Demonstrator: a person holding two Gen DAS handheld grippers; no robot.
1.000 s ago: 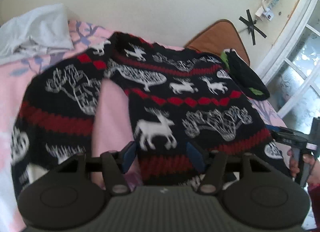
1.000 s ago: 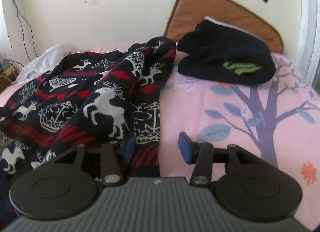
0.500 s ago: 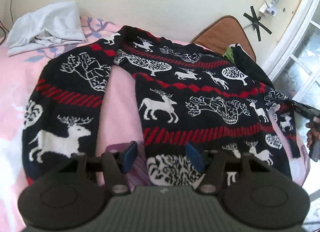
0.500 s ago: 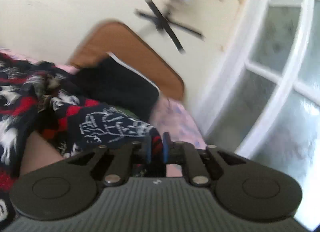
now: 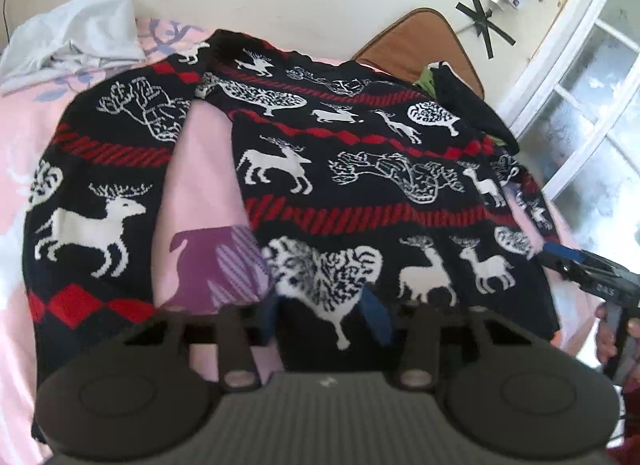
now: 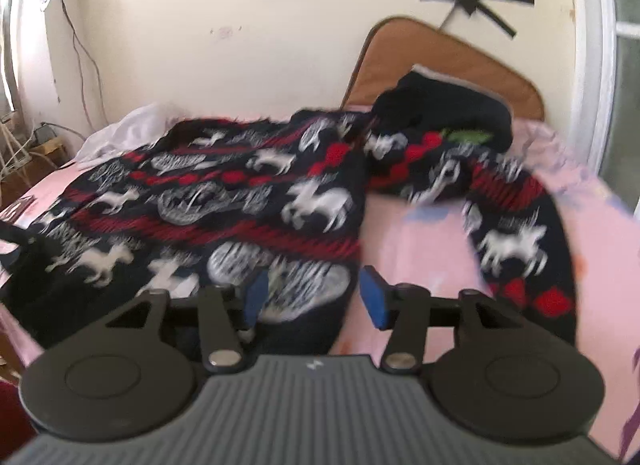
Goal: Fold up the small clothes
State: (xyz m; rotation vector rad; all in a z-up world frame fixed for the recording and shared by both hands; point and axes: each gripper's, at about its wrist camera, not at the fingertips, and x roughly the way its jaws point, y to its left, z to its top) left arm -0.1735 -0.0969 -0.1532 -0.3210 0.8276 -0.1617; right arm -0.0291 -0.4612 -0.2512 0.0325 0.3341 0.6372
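A black sweater (image 5: 360, 185) with white deer and red bands lies spread flat on the pink bed sheet (image 5: 200, 185), both sleeves out to the sides. It also shows in the right wrist view (image 6: 240, 205), its right sleeve (image 6: 516, 225) laid out to the right. My left gripper (image 5: 324, 317) is open and empty over the sweater's bottom hem. My right gripper (image 6: 314, 299) is open and empty over the hem's right corner; it also shows at the right edge of the left wrist view (image 5: 560, 255).
A folded black garment (image 6: 448, 117) sits at the back right against a brown cushion (image 6: 440, 61). A crumpled white cloth (image 5: 76, 41) lies at the back left. A wall runs behind the bed and a window (image 5: 592, 105) is to the right.
My right gripper let go of the right sleeve, opened, and swung back to face the sweater. The sleeve now lies out to the right. My left gripper moved slightly closer to the hem.
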